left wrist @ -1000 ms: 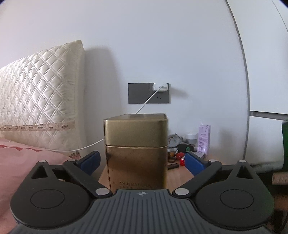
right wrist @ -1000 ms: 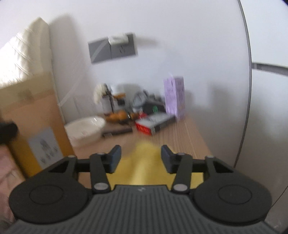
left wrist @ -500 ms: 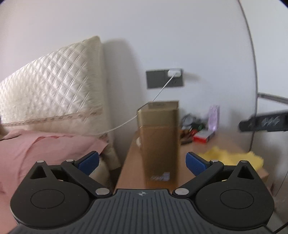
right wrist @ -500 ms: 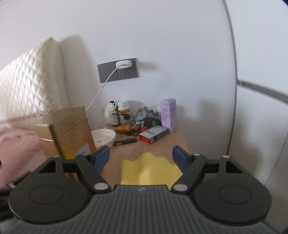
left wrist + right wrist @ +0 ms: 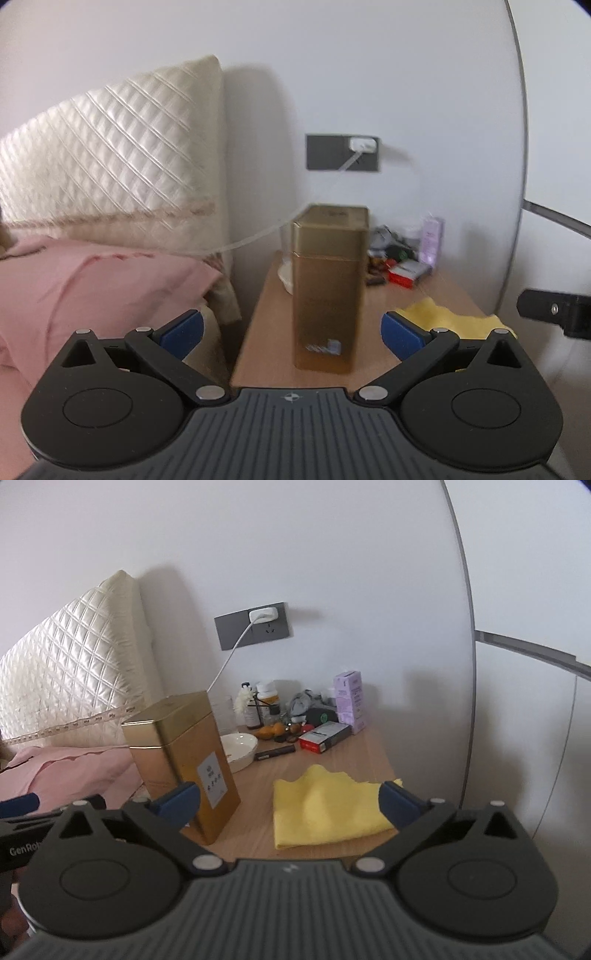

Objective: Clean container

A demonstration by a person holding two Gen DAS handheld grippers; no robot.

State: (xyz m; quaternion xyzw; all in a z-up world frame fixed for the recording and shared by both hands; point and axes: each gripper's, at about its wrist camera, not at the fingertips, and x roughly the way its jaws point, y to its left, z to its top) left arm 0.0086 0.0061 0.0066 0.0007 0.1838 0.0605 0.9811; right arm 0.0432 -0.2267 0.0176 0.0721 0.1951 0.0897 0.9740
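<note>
Both tongs stand wide and hold nothing: the left gripper [image 5: 291, 330] and the right gripper [image 5: 290, 799], whose jaws have just been opening. One gold tin [image 5: 181, 760] stands upright near the bedside table's [image 5: 255, 812] front left corner. One white dish [image 5: 240, 749] sits behind it, one yellow cloth [image 5: 325, 808] lies at the front right. Small clutter crowds the back edge. One quilted headboard [image 5: 74, 675] and pink bedding [image 5: 92, 280] lie left; one grey socket [image 5: 255, 626] marks the white wall.

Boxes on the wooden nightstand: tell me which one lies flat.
The red and black carton lies flat near the back, while the tall gold tin and the lilac carton stand upright.
</note>
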